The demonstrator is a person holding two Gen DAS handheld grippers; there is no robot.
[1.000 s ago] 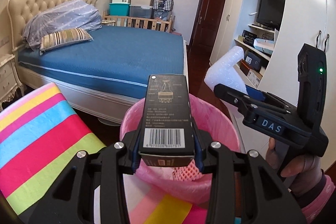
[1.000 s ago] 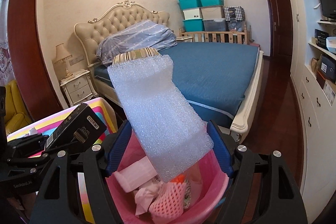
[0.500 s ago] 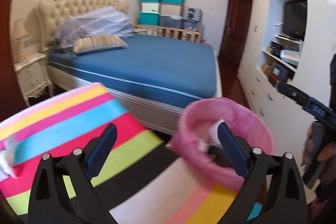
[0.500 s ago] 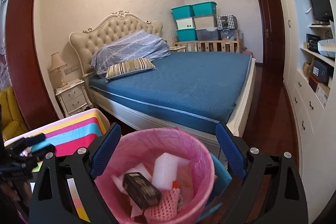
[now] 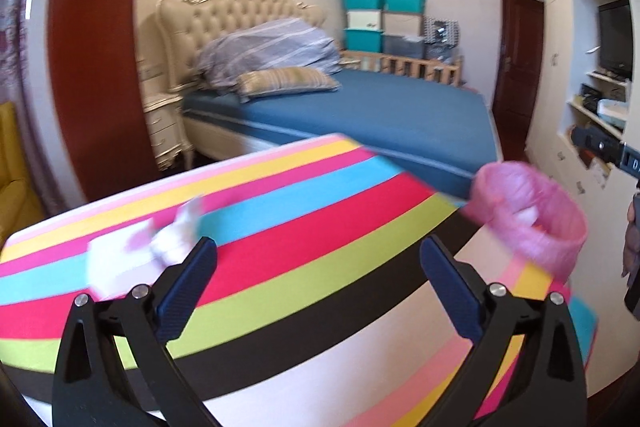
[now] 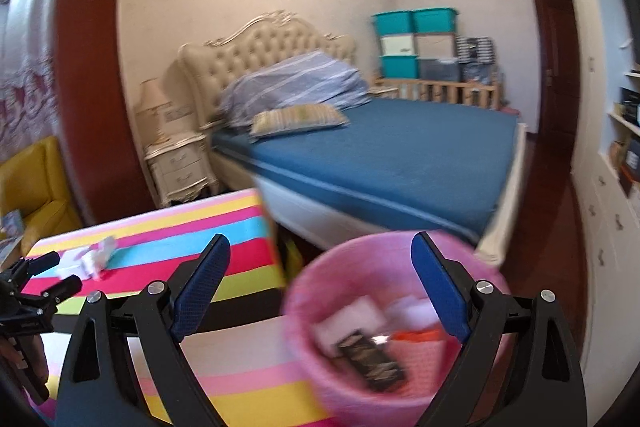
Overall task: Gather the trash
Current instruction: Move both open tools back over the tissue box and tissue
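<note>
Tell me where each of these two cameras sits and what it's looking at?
Left wrist: rides the left claw, open, over the striped table toward crumpled paper; the other hand shows at right.
Right wrist: rides the right claw, open, above the pink trash bin.
Shared: bed, table, bin, paper.

Home bedroom: tufted-headboard bed, nightstand, stacked storage bins

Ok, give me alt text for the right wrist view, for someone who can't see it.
An open, empty right gripper hovers above a pink-lined trash bin holding a dark box and white scraps. Crumpled white trash lies on the striped table beside it.
</note>
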